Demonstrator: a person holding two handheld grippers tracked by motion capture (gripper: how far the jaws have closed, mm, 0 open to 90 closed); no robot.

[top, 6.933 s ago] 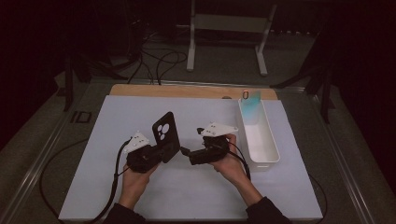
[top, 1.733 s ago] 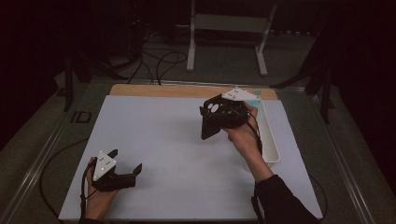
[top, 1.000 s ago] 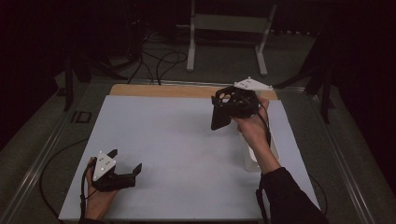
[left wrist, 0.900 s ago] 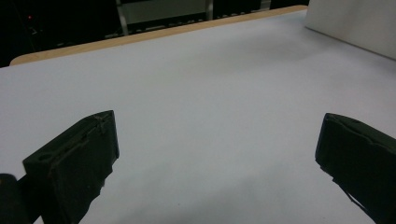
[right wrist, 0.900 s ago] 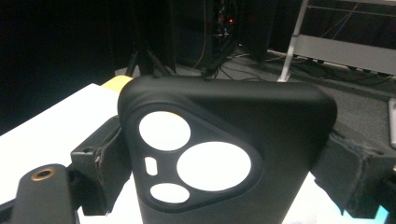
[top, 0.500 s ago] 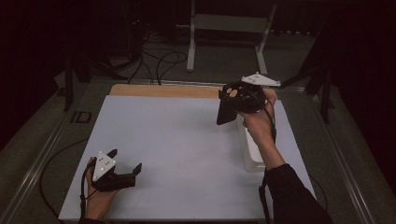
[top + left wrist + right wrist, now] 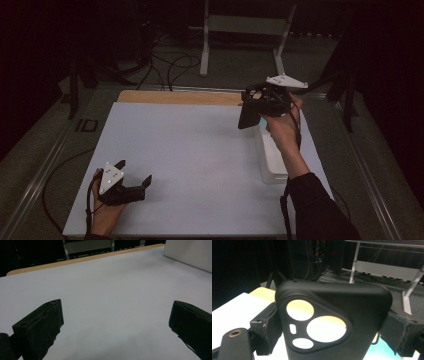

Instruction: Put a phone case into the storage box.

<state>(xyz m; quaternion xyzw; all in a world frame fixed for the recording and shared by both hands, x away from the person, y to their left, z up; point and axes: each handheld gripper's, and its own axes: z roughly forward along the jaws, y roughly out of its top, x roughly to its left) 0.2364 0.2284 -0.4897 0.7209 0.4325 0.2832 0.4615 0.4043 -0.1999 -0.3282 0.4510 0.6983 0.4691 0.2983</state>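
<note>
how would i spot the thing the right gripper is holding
Start at the white tray by the mat's right edge; above its far end hangs the right gripper. Clamped in it is a black phone case, set apart by round camera cut-outs in one corner.

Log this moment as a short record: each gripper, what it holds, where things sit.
right gripper: shut on phone case, raised above the far end of the tray
phone case: black, camera cutouts at its top, clamped by its two sides
tray: white, long, at the mat's right edge
left gripper: open, holds nothing, low over the near left of the mat
mat: white, covers the table
left hand: at the mat's near edge
</note>
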